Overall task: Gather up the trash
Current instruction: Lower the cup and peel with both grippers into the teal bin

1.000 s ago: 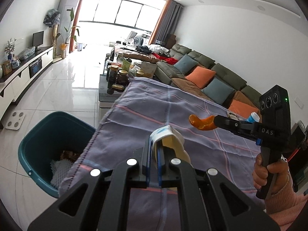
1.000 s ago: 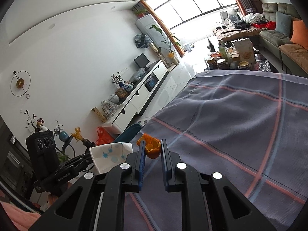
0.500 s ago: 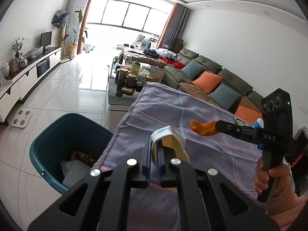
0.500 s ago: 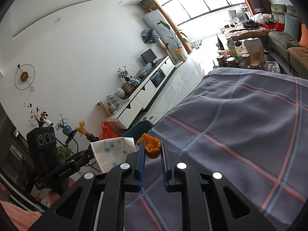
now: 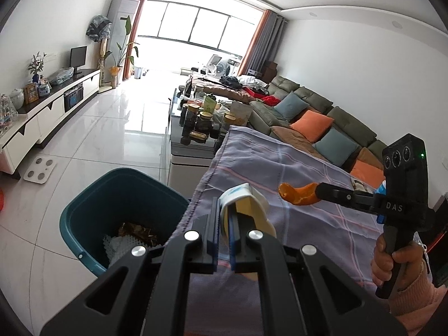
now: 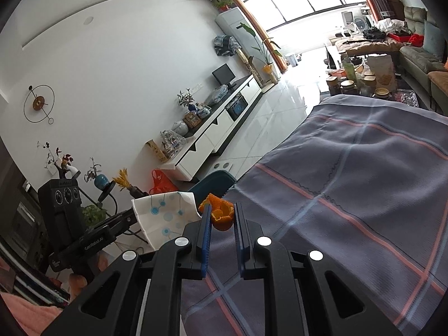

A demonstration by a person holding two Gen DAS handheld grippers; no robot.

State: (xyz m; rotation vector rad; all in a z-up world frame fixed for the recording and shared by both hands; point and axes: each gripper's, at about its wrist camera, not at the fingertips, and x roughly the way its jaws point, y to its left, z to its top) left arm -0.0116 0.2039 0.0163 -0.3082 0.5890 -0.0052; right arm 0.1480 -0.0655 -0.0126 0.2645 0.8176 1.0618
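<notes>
My left gripper (image 5: 222, 210) is shut on a flattened white paper cup (image 5: 246, 205) with blue dots, held above the table's left edge. The same cup (image 6: 165, 217) shows in the right wrist view at the tip of the left gripper (image 6: 134, 215). My right gripper (image 6: 221, 214) is shut on a piece of orange peel (image 6: 221, 214); in the left wrist view that peel (image 5: 298, 194) hangs over the cloth to the right of the cup. A teal bin (image 5: 112, 196) stands on the floor below and left of the cup, with wrappers and white foam inside.
A purple-grey checked cloth (image 6: 350, 182) covers the table. Beyond it a low table carries jars (image 5: 198, 120), and a green sofa (image 5: 322, 120) with cushions runs along the right. A white TV cabinet (image 5: 42, 117) lines the left wall. A white scale (image 5: 39, 166) lies on the tiled floor.
Both grippers have travelled leftward with their loads. The bin now shows more fully under the left gripper, and more of the floor has come into sight.
</notes>
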